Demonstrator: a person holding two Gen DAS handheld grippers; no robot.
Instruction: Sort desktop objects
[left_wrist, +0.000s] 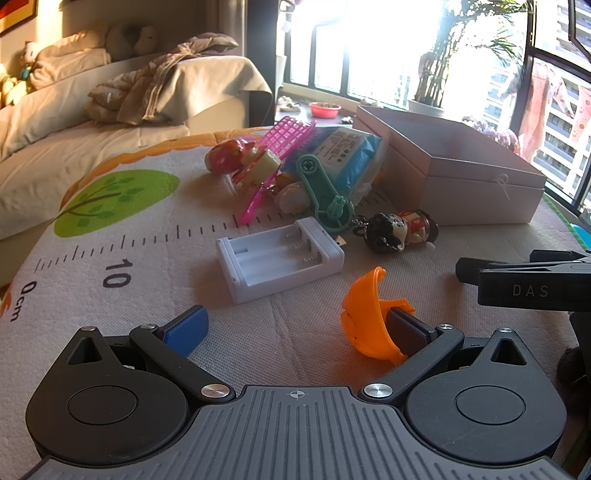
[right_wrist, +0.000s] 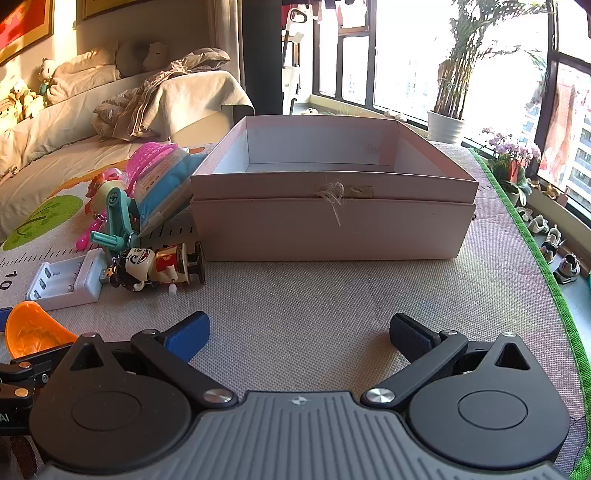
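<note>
My left gripper (left_wrist: 297, 328) is open above the printed mat, and an orange plastic shell (left_wrist: 365, 321) lies just inside its right finger. Beyond it are a white battery charger (left_wrist: 280, 258), a doll keychain (left_wrist: 400, 230), a teal crank (left_wrist: 325, 192), a pink plastic racket (left_wrist: 273, 155), a red toy (left_wrist: 227, 155) and a blue packet (left_wrist: 343, 151). My right gripper (right_wrist: 299, 332) is open and holds nothing, facing the open white box (right_wrist: 332, 229). The right wrist view has the doll keychain (right_wrist: 155, 267), charger (right_wrist: 66, 278) and orange shell (right_wrist: 33, 328) at its left.
A sofa with blankets and plush toys (left_wrist: 55, 122) stands behind the table on the left. The table's green-trimmed edge (right_wrist: 532, 236) runs down the right, with shoes (right_wrist: 565, 266) and potted flowers (right_wrist: 509, 158) below by the window. Bare mat (right_wrist: 332, 295) lies before the box.
</note>
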